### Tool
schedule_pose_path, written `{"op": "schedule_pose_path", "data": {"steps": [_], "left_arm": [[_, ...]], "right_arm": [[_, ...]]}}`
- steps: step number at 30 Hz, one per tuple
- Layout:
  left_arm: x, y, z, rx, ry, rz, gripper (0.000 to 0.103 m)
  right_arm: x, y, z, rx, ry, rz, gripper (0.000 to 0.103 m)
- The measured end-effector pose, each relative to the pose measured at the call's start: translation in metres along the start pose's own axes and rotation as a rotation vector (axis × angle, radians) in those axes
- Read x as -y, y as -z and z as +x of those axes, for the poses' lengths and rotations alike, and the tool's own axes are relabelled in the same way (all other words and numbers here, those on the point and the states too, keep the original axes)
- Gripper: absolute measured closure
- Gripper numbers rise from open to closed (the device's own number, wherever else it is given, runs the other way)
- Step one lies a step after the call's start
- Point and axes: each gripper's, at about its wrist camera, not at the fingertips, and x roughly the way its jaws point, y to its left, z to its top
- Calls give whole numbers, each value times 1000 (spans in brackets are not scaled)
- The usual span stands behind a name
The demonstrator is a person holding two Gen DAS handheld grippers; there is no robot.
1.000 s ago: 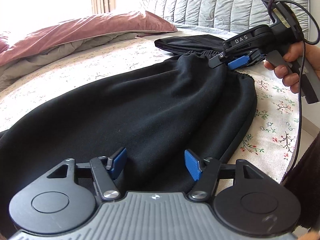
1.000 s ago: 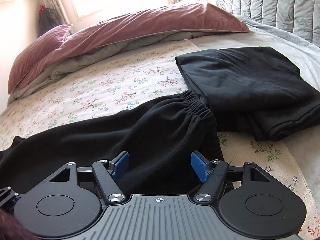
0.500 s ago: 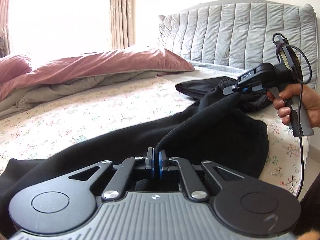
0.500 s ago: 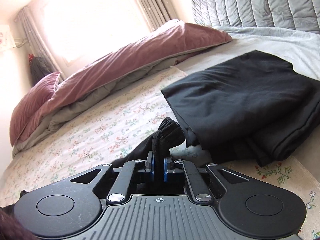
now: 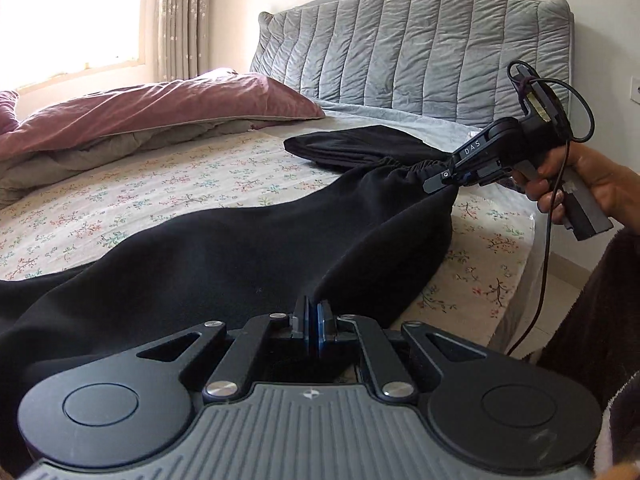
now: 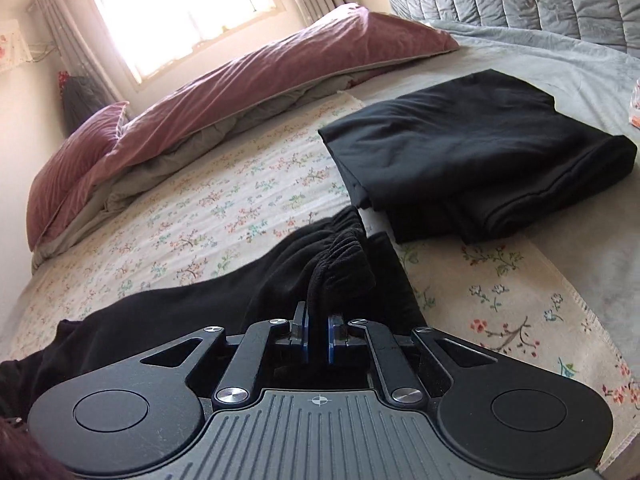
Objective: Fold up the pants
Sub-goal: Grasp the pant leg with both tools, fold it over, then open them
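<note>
As the black fleece pants (image 5: 248,256) stretch lengthwise along the floral bed's (image 5: 120,196) near edge, the right gripper (image 5: 444,178) clenches their gathered waistband, the left gripper (image 5: 312,322) pinching fabric farther down.

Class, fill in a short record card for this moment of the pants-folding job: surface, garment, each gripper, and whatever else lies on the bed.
surface: bed with floral sheet
garment: black pants, spread across the sheet, near edge lifted
left gripper: jaws shut on the pants' fabric edge
right gripper: jaws shut on the gathered elastic waistband
also on bed: folded black garment beyond the waistband; mauve duvet along the far side
backdrop: grey quilted headboard
</note>
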Motion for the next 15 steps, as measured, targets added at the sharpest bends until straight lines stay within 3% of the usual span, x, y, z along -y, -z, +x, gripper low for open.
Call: {"op": "schedule_pose_path", "data": {"steps": [4, 9, 10, 11, 12, 13, 14, 15], "left_arm": [[0, 12, 15, -77, 5, 1, 90], [-6, 9, 21, -109, 19, -25, 89], [-7, 8, 22, -110, 24, -27, 88], [-9, 7, 21, -104, 25, -32, 84], [-9, 6, 20, -93, 19, -40, 73], [-9, 6, 16, -83, 6, -51, 64], [-10, 5, 11, -67, -10, -61, 47], [-11, 5, 6, -47, -26, -68, 35]], "right_arm": [[10, 19, 8, -80, 49, 12, 96], [0, 21, 7, -88, 92, -42, 93], [-3, 20, 5, -86, 98, -57, 87], [-7, 19, 3, -83, 110, -75, 81], [-13, 17, -1, -70, 132, -109, 77], [-19, 16, -5, -51, 156, -149, 66], [-24, 15, -9, -31, 175, -181, 51], [-28, 13, -17, 3, 193, -216, 43]]}}
